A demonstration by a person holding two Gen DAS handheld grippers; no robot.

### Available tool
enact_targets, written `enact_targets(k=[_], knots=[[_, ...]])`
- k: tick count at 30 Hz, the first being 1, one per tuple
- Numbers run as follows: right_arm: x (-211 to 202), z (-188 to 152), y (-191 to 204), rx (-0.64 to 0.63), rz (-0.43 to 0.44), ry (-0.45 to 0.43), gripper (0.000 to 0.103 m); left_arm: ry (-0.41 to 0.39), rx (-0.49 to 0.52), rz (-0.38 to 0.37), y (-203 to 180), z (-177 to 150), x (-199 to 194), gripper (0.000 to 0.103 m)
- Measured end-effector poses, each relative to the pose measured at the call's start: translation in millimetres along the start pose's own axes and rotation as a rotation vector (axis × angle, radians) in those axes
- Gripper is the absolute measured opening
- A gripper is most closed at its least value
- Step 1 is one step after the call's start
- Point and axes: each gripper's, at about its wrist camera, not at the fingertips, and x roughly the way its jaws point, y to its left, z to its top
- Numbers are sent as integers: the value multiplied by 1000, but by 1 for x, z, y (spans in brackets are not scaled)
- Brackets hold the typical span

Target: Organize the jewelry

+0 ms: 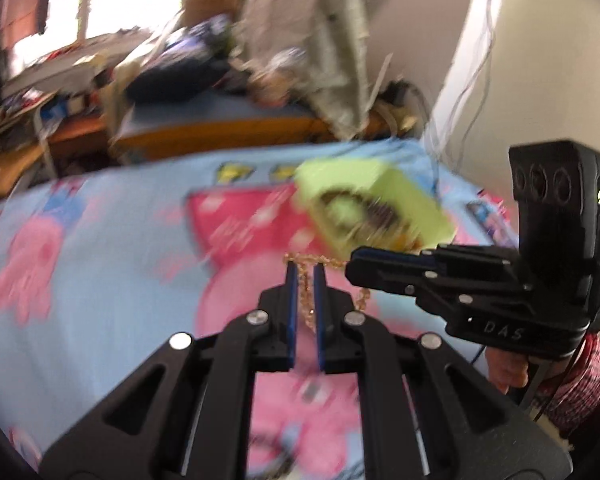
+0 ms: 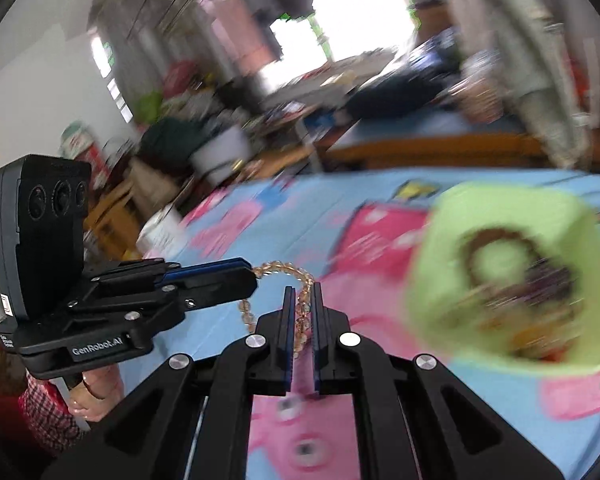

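Both tongs, left tongs [image 1: 305, 270] and right tongs [image 2: 301, 294], pinch 1 bead bracelet [image 2: 288, 272], spanning it to drop into green box [image 2: 512, 276].

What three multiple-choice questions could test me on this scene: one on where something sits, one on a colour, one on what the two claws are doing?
1. Where is the green box?
A. On the cartoon bedspread
B. On a shelf
C. On the floor

2. What colour are the bracelet beads?
A. Amber-gold
B. Blue
C. Black

3. What are the left gripper and right gripper doing?
A. Both wide open, empty
B. Both closed on the bracelet
C. Only one holds it

Answers: 1 A, the box rests on the printed bedspread. 2 A, the beads look translucent gold. 3 B, beads run between both pairs of narrow jaws.
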Motion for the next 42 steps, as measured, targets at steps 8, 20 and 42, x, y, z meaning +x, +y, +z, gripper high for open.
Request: enact_targets(k=[8, 20, 42], knots=[[-12, 30, -97, 150, -131, -43, 0, 50, 47, -25, -40, 69, 99, 7], [-5, 28, -125, 216, -152, -102, 0, 96, 34, 74, -25, 73, 119, 12], [51, -54, 12, -71, -107, 184, 0, 65, -216, 85, 82, -104, -35, 13]])
